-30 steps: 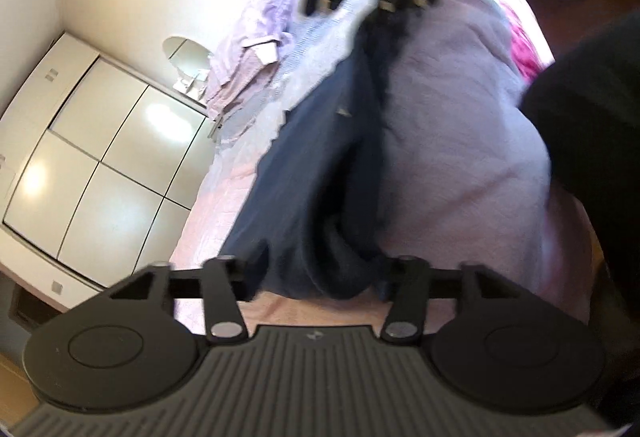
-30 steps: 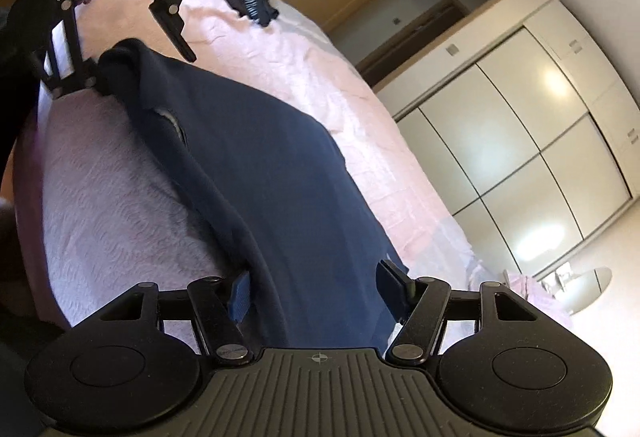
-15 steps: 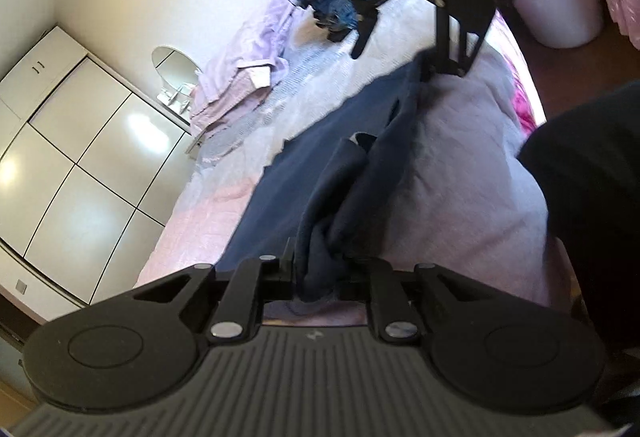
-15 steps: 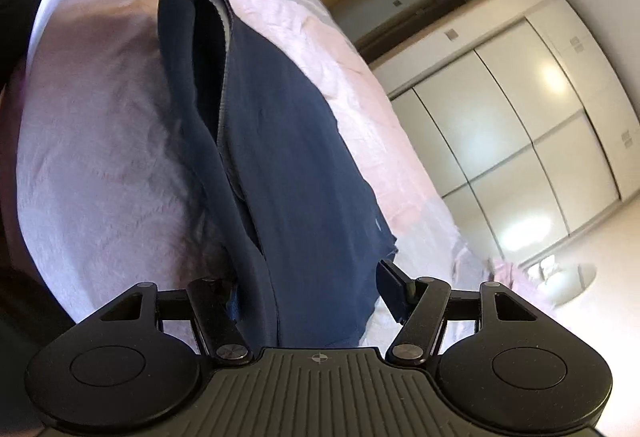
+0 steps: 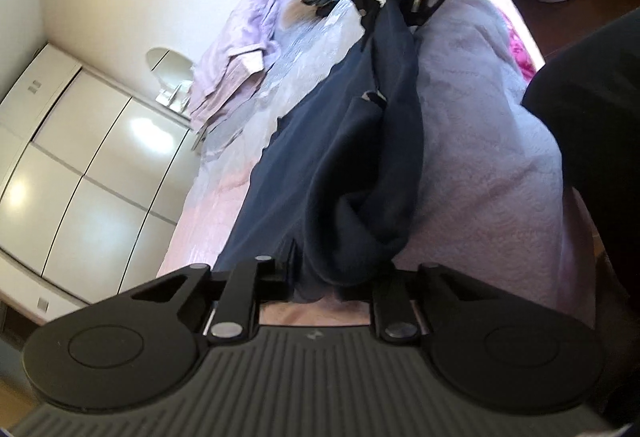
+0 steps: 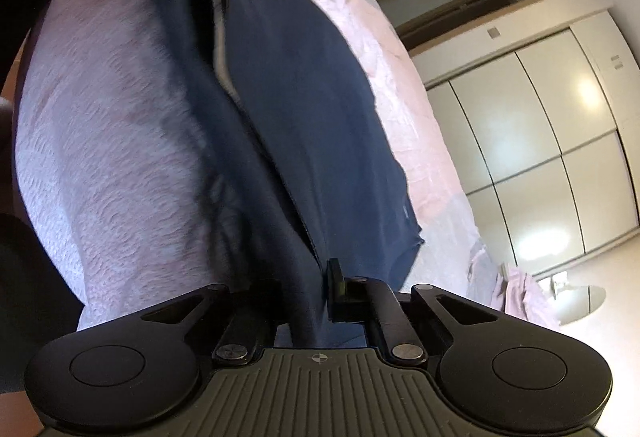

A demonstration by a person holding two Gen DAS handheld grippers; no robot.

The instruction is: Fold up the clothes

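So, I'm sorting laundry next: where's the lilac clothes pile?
In the left wrist view, the lilac clothes pile lies upper left on the bed, near the round mirror.

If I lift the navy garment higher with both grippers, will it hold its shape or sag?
Probably sag: the navy garment already bunches in soft folds at the left gripper and droops between it and the right gripper. It looks like thickish knit, so likely somewhat heavy. Its far edge lies on the bedspread and may drag.

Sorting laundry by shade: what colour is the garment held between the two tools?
Dark navy blue garment, plain with no pattern; clearest in the left wrist view.
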